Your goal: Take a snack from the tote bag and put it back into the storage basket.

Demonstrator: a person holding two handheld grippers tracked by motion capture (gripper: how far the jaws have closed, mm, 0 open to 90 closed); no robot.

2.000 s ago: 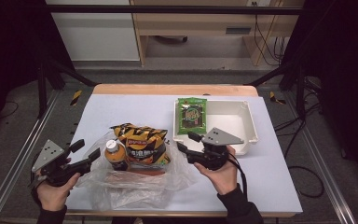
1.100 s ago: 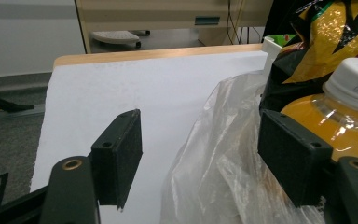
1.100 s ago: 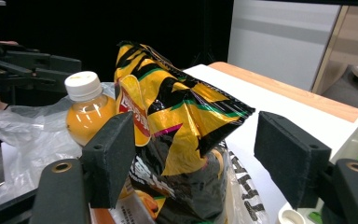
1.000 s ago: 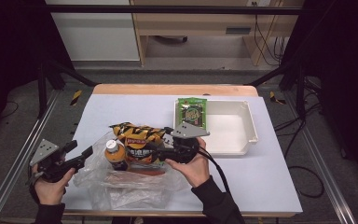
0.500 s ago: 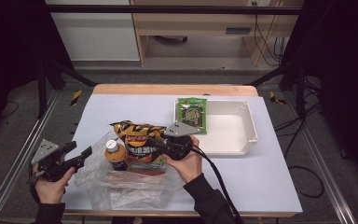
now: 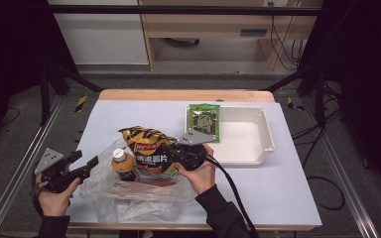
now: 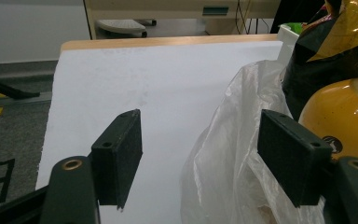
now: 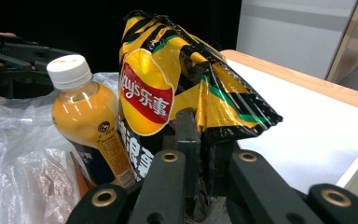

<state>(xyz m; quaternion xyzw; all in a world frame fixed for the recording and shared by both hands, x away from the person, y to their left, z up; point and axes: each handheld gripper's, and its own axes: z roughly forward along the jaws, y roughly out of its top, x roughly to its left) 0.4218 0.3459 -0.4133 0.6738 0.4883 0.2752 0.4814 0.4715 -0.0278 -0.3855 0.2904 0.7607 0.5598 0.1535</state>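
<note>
A yellow and black chips bag [image 6: 146,148] stands upright in a clear plastic bag [image 6: 129,198], beside an orange drink bottle [image 6: 121,163] with a white cap. My right gripper [image 6: 171,151] comes in from the right. Its jaws have just been closing and now pinch the chips bag [image 8: 168,79] low on its side, next to the bottle [image 8: 86,121]. My left gripper [image 6: 92,162] is open at the plastic bag's left edge. A fold of that bag [image 7: 233,154] lies loose between the pads of my left gripper [image 7: 200,158].
A white tray [image 6: 263,144] sits at the right of the table, with a green snack packet [image 6: 204,121] leaning on its left rim. Bare white tabletop [image 7: 158,79] stretches ahead of the left gripper. The table's wooden far edge [image 6: 183,94] borders dark floor.
My right gripper moved left from beside the tray to the chips bag and its jaws closed on the bag. The left gripper kept its place and stayed open.
</note>
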